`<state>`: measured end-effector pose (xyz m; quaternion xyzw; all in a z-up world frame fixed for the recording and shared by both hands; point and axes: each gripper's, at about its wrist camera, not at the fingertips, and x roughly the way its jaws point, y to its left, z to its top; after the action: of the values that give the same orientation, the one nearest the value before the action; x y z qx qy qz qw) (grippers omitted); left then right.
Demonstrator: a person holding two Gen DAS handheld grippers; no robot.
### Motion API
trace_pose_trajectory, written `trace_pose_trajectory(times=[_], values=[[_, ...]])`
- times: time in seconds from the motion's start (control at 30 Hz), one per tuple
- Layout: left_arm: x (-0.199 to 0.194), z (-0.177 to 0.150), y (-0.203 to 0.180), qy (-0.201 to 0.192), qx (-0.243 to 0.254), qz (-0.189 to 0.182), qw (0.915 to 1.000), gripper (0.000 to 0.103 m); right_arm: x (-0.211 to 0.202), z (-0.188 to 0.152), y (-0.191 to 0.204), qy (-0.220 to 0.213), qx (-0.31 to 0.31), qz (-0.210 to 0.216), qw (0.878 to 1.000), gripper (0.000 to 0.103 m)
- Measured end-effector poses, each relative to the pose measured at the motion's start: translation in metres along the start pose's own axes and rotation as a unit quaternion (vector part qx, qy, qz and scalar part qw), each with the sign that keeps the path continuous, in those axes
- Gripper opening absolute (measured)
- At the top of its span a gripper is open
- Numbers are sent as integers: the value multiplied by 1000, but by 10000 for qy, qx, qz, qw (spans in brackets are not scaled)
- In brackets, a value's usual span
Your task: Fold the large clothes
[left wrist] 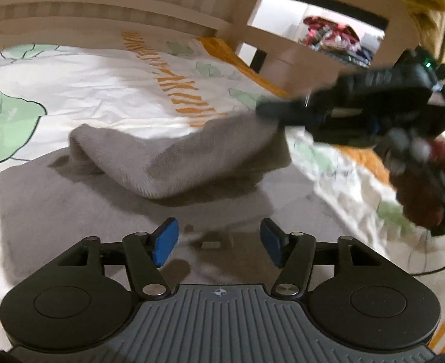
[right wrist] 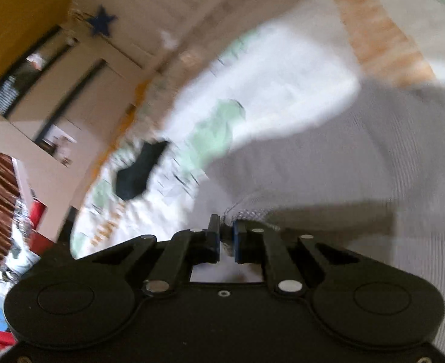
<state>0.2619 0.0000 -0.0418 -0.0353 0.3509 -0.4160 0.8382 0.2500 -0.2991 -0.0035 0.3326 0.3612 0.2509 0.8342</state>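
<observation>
Grey garment (left wrist: pixel 150 193): spread on bed (left wrist: pixel 71 81), far part lifted, doubled over toward near side.
Right gripper (right wrist: pixel 227 239): clamped on garment hem; view motion-blurred.
Left gripper (left wrist: pixel 219 243): fingers apart, hung over near cloth, nothing held.
Risk, judged: thin pinch at hem could slip during fast carry; fold landing skewed or bunched.
Writing: orange lettering (left wrist: pixel 174 81) on bedsheet, not legible. No brand read.

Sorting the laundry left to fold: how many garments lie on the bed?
2. A grey garment lies in front, one edge pinched by the right tongs; a dark one lies farther off. Others may be out of view.
</observation>
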Motion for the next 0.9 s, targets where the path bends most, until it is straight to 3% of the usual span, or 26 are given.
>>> trace_pose_trajectory(times=[0.23,0.43,0.53,0.73,0.9], values=[[44,23,-9,-253,-14,-378,9990,61,-6,62,19,-387,-162,74,9991,18],[98,30,-26,-133,-35,-740,9972,62,5,73,20,-321,-127,96,9994,18],[129,37,-27,-65,-157,-629,9979,62,5,78,19,-291,-154,133,9994,17],[160,65,-20,-289,-498,155,9982,62,0,82,21,-337,-203,232,9990,17],[133,28,-23,182,-734,-235,9969,62,-6,73,19,-263,-188,264,9991,17]])
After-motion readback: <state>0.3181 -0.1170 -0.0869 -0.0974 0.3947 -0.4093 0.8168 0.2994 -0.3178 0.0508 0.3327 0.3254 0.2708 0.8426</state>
